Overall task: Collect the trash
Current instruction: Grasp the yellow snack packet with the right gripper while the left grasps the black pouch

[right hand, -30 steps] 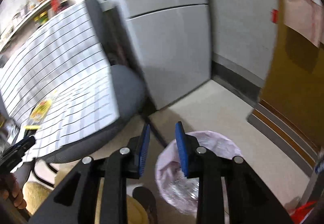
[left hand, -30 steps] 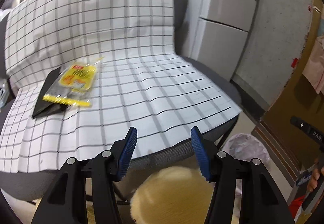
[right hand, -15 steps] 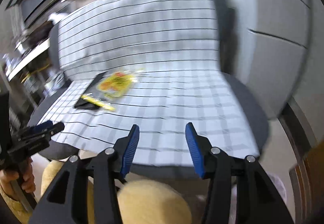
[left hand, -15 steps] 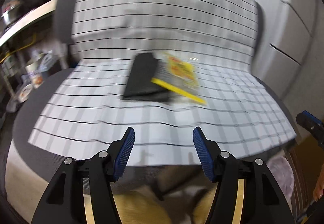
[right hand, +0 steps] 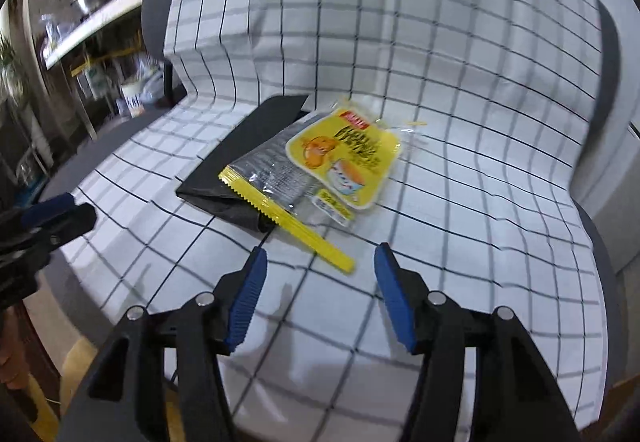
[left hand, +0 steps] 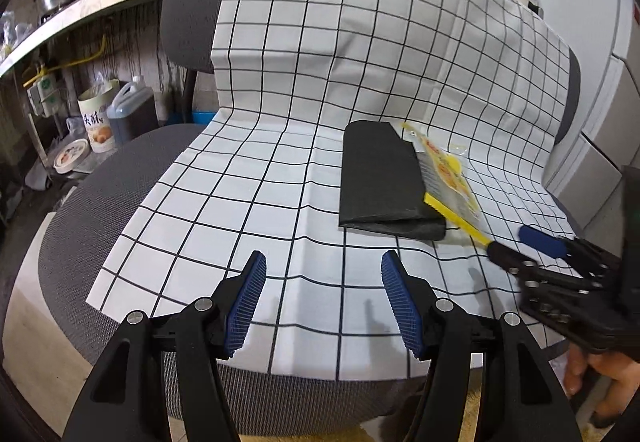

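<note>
Blue-padded jaws of the right gripper have just been opening, nothing between them; the left gripper gapes empty too. Just beyond, a yellow wrapper overlaps a black packet on the checked cloth covering the chair.

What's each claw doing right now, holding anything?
Left claw: open, empty, above the checked cloth.
Right claw: open, has just been opening, nothing between its pads, at the yellow wrapper.

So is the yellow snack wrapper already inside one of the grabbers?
No, the yellow snack wrapper lies on the checked cloth, ahead of the open right gripper.
</note>
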### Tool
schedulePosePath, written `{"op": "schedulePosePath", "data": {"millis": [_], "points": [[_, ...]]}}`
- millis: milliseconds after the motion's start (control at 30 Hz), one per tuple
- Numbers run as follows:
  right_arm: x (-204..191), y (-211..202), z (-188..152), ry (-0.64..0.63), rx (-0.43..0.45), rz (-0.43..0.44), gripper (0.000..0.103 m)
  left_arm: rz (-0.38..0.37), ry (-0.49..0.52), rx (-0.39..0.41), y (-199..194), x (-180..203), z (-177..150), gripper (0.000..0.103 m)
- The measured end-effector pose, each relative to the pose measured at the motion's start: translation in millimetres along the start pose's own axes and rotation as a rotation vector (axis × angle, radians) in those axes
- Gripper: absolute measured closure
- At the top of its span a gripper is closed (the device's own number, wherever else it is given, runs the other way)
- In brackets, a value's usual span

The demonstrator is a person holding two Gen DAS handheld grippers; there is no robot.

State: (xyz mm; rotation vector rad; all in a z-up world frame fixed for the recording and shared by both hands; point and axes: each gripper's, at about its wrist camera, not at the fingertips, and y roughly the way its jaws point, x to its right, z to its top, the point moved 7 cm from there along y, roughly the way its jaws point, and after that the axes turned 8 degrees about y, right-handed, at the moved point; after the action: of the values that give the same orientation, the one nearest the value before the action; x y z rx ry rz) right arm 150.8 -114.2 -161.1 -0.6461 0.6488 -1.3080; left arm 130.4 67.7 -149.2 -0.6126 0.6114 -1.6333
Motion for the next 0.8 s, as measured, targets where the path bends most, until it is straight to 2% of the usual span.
{"op": "schedulePosePath", "data": {"millis": [133, 233, 400, 500, 533, 633, 800], "points": [[-9, 21, 4, -0.063, -0.022, -0.051, 0.047, -0.011, -0.017, -0.011, 10, -5, 1, 0.042], [-11, 37, 6, -0.110, -0.035, -0.120, 0.047, -0.019, -0.030, -0.018, 14, -7, 0, 0.042], [-16, 54, 11, -0.181, -0.016, -0.190, 0.048, -0.023, -0.037, -0.029, 17, -7, 0, 0.042], [-13, 47, 14, -0.188, 0.028, -0.217, 0.071, -0.017, -0.030, -0.033, 16, -6, 1, 0.042], [-9, 40, 16, -0.177, 0.052, -0.220, 0.083, -0.016, -0.024, -0.034, 16, -5, 1, 0.042], [9, 10, 20, -0.107, 0.126, -0.201, 0.100, -0.011, -0.008, -0.037, 16, -1, 5, 0.042], [60, -44, 14, 0.089, 0.178, -0.100, 0.101, -0.006, 0.018, -0.043, 26, 12, 15, 0.042]]}}
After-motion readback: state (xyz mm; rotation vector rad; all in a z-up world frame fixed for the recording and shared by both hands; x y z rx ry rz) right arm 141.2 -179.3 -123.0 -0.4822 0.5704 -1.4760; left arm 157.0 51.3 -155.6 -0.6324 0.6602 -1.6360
